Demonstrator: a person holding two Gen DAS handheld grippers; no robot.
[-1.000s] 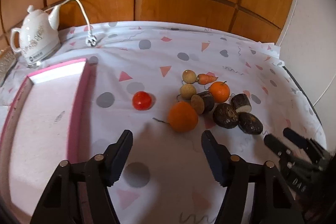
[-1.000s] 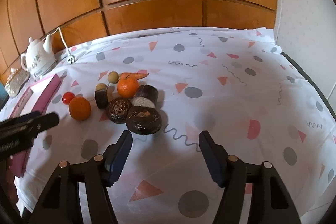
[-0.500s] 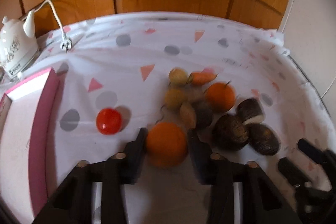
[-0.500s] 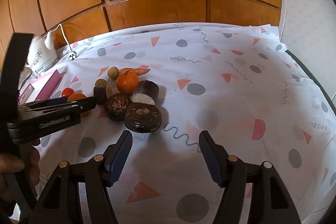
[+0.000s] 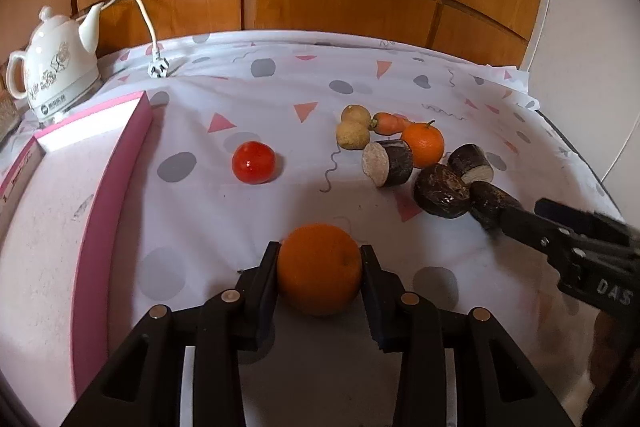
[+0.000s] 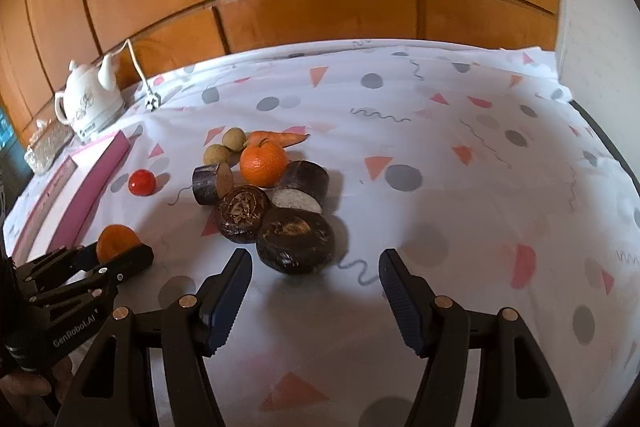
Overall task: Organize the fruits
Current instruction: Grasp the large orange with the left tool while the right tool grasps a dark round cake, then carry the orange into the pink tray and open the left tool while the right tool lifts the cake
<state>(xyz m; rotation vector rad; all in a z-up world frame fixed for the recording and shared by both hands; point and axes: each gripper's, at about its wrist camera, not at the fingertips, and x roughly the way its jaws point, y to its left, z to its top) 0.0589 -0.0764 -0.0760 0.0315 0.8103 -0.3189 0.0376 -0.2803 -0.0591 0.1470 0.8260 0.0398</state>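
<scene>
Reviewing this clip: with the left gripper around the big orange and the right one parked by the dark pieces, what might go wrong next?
1. The left gripper, whose jaws have just closed, pinches the round orange only at its sides; it may slip or roll out when lifted.
2. The pink tray has a raised wall; a low carry might clip it.
3. The right gripper stands open beside the nearest dark piece; a nudge could scatter the touching pile.

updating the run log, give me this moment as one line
left tongs: just closed, shut on orange | right tongs: open, empty, near dark round piece | pink tray: holds no fruit
</scene>
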